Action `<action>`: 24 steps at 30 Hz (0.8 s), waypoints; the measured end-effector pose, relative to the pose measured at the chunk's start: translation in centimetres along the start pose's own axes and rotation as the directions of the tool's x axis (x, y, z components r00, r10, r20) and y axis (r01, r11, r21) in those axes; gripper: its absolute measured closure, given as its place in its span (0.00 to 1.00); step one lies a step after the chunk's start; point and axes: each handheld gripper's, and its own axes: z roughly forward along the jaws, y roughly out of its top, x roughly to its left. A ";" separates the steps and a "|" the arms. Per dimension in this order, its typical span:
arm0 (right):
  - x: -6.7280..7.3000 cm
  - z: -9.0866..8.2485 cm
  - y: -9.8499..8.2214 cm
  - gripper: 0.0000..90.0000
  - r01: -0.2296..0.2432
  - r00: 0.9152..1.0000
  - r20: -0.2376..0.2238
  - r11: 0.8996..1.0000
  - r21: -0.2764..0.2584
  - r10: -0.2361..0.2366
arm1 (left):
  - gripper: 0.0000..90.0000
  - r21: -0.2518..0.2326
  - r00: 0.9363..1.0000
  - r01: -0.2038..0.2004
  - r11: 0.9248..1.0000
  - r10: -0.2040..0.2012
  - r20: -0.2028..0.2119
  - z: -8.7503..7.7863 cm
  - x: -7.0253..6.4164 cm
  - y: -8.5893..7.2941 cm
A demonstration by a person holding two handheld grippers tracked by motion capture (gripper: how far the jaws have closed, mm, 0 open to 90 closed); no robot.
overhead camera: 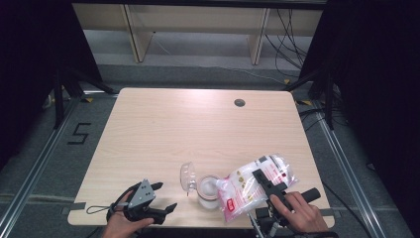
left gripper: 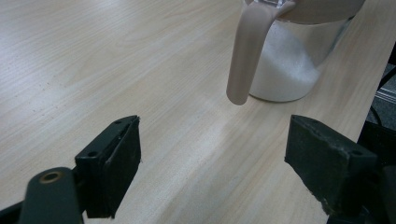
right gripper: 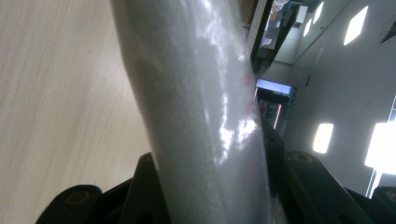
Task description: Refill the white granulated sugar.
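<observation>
A clear plastic bag [overhead camera: 240,191] of white grains, with a red and white label, hangs tilted, its lower left end over a glass jar [overhead camera: 208,193]. My right gripper [overhead camera: 261,179] is shut on the bag's middle. In the right gripper view the bag [right gripper: 201,116] rises between the black jaws. The jar holds white grains and its hinged clear lid [overhead camera: 187,177] stands open to the left. My left gripper [overhead camera: 166,196] rests open near the table's front left with nothing in it. In the left gripper view its jaws [left gripper: 212,163] stand wide apart, facing the jar [left gripper: 285,70] a short way off.
The light wooden table [overhead camera: 163,129] has a round cable hole [overhead camera: 239,102] at the back right. The jar and bag sit close to the front edge. Black curtains flank both sides, and a wooden shelf frame [overhead camera: 198,25] with loose cables stands behind.
</observation>
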 end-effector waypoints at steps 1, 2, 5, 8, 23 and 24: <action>0.0 0.0 0.0 0.74 0.004 1.000 0.001 1.000 -0.002 -0.004 | 0.20 -0.001 1.000 0.002 1.000 -0.002 0.001 0.0 0.0 0.0; -0.2 0.1 0.1 0.74 0.026 1.000 0.007 1.000 -0.016 -0.026 | 0.20 0.005 1.000 -0.005 1.000 0.005 0.000 0.0 0.0 0.0; 0.0 0.0 0.2 0.74 0.001 1.000 -0.001 1.000 -0.007 -0.001 | 0.20 0.004 1.000 0.001 1.000 -0.001 0.007 0.0 0.0 0.0; 0.0 0.0 0.4 0.74 0.011 1.000 0.006 1.000 -0.015 -0.011 | 0.20 0.007 1.000 -0.004 1.000 0.004 0.005 0.0 0.0 0.0; 0.3 0.2 0.5 0.75 -0.036 0.999 -0.008 0.999 -0.033 0.036 | 0.20 0.003 1.000 -0.006 1.000 0.006 -0.002 0.1 0.0 0.0; 0.3 0.1 0.5 0.75 -0.038 0.999 -0.010 0.999 -0.022 0.037 | 0.20 0.007 1.000 -0.009 1.000 0.009 -0.002 0.0 0.0 0.0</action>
